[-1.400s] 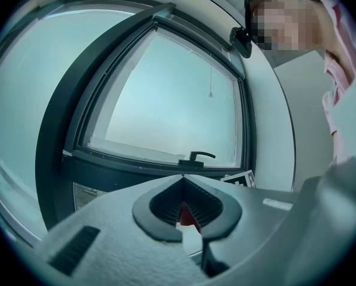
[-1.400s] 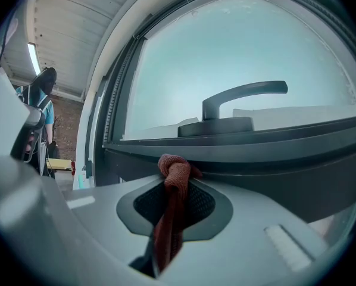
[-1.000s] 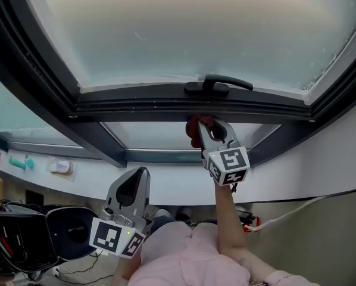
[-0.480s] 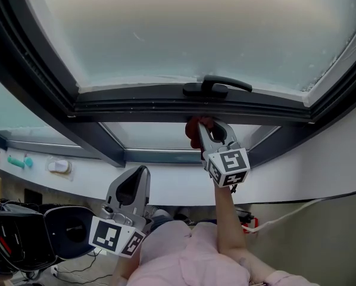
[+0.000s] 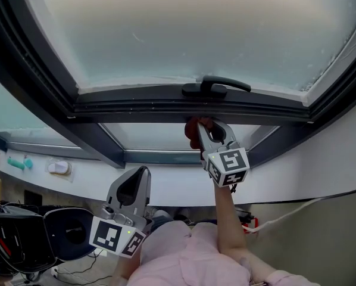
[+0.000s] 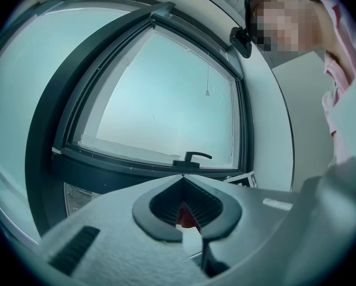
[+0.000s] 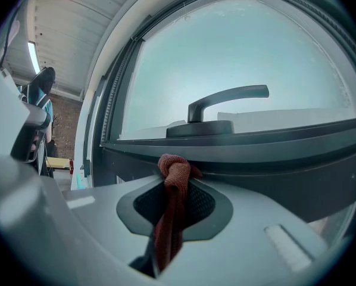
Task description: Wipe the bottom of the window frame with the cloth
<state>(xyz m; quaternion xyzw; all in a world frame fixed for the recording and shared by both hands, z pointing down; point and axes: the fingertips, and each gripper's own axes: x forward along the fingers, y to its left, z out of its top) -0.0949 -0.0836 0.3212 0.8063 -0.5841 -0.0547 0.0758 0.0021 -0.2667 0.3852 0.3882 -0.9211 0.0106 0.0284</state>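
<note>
Cloth, red-brown and twisted into a strand, is pinched between the 2 jaws of the right gripper; the strand runs down the middle of the jaw hollow, and its knotted end sticks out past the tips. In the right gripper view that knotted end meets the dark bottom rail of the window frame, directly under the base of the black handle. The head view shows the same contact from below: the right gripper points up at the rail, the cloth shows as a red bunch at its tips, and the handle lies just above on the window frame. The marker cube sits at the rear of this gripper, above a raised arm in a pink sleeve. The left gripper is held low and well apart from the frame, near the person's body, and its jaws are pressed together with nothing between them. In the left gripper view its tips meet below the distant handle. Pale frosted glass fills the sash above the rail. A white ledge curves beneath the window, and a white cable trails at the lower right.
</note>
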